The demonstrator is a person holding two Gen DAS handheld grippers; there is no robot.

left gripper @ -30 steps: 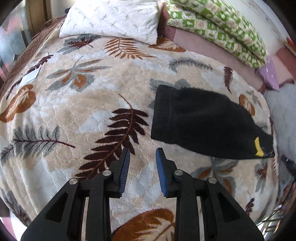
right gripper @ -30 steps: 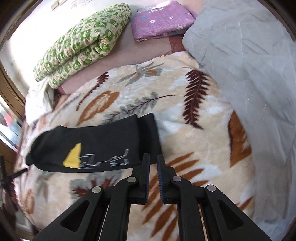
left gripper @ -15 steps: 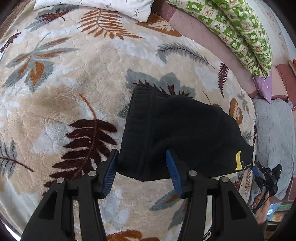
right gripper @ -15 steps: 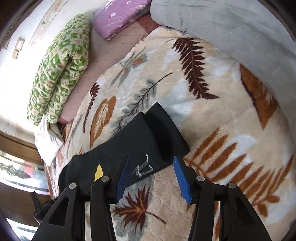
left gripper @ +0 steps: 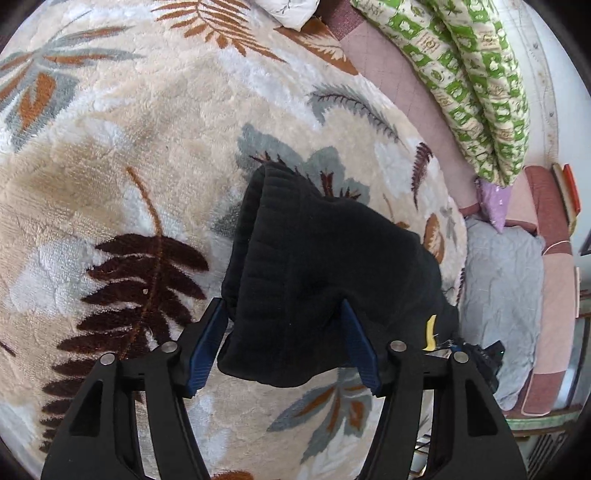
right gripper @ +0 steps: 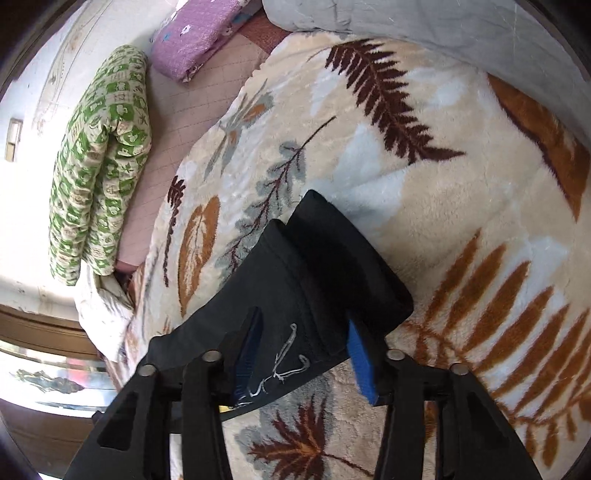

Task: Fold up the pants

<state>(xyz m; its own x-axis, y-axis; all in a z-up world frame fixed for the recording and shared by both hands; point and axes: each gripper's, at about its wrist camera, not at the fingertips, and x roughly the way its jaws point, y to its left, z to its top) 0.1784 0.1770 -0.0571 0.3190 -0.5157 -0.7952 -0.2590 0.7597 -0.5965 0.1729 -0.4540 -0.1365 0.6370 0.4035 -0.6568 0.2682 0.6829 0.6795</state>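
Left tongs [left gripper: 282, 341] stand wide open at 6 o'clock of their view, blue pads [left gripper: 205, 349] flanking the ribbed end of the black pants [left gripper: 332, 273], which reach down between the fingers; whether the pads touch the cloth cannot be told. From there the pants run toward 4 o'clock across the leaf-print blanket [left gripper: 122, 158], a yellow patch [left gripper: 429, 330] showing near their far end, where the other tool's dark tip just shows at the edge. Beyond the blanket, a green-patterned quilt [left gripper: 476, 85] lies rolled at 1 o'clock, a grey blanket [left gripper: 506, 295] at 3 o'clock, and a white pillow [left gripper: 291, 11] peeks in at 12 o'clock. Right tongs [right gripper: 303, 352] are likewise spread wide at 6 o'clock of their own view, straddling the opposite end of the pants [right gripper: 314, 273], one blue pad [right gripper: 362, 363] at the hem edge and the other pressed against the fabric beside a silver scribble print [right gripper: 280, 365]. The garment lies flat on the blanket [right gripper: 461, 221], folded lengthwise, stretching toward 8 o'clock. The quilt [right gripper: 99, 158] sits at 10 o'clock, a purple pillow [right gripper: 199, 33] at 11 o'clock, and the grey blanket [right gripper: 424, 26] at 1 o'clock.
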